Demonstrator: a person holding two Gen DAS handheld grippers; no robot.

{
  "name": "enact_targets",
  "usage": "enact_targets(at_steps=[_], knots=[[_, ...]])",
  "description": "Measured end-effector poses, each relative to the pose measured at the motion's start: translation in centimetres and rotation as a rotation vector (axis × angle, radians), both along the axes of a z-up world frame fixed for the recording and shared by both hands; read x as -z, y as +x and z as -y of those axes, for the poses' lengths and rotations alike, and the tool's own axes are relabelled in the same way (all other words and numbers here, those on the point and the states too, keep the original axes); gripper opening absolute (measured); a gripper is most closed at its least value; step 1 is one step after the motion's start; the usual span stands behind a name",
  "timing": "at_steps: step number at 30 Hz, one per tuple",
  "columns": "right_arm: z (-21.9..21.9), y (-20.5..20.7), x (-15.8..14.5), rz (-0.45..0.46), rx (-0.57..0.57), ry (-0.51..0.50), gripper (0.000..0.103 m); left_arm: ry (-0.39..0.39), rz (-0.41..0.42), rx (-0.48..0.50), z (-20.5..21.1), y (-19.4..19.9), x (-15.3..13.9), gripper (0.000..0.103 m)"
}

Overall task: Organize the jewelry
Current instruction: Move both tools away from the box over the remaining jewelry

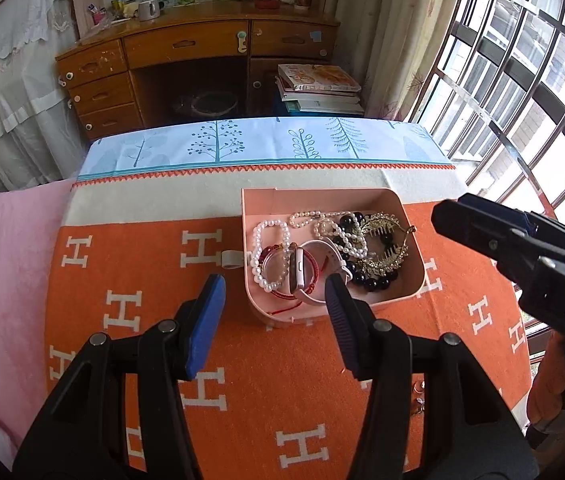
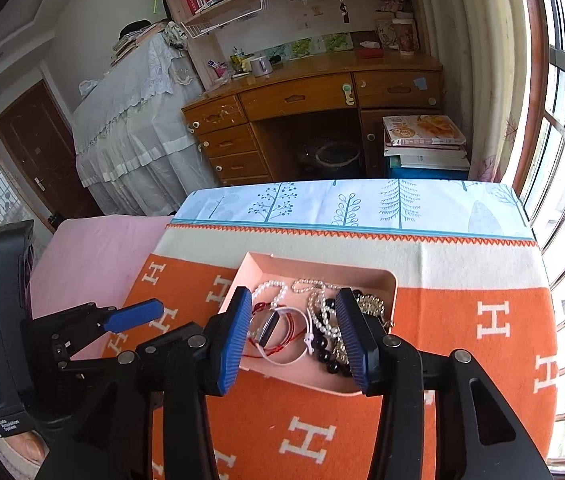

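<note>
Now, L gripper (image 1: 274, 300) hovers w/ jaws apart, nothing btwn, over the orange H-print blanket (image 1: 142, 248) just left of the pink tray (image 1: 410, 216). Tray holds pearl bracelets (image 1: 268, 254), a watch (image 1: 298, 270), dark beads, gold hair combs (image 1: 384, 240). R gripper (image 2: 294, 332) above tray, jaws apart, empty.

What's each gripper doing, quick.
Left gripper: open, holding nothing.
Right gripper: open, empty, over the pink tray.
</note>
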State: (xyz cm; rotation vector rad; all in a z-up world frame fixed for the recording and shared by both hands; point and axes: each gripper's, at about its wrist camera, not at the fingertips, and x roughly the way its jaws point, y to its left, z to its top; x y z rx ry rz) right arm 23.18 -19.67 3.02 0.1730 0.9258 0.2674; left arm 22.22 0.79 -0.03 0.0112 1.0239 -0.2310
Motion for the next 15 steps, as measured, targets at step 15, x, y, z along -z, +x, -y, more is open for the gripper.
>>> enact_targets(at_steps=[15], knots=[[1.5, -13.9, 0.6, 0.039, -0.042, -0.026, 0.049, 0.011, 0.054, 0.049, -0.2, -9.7, -0.6, 0.049]])
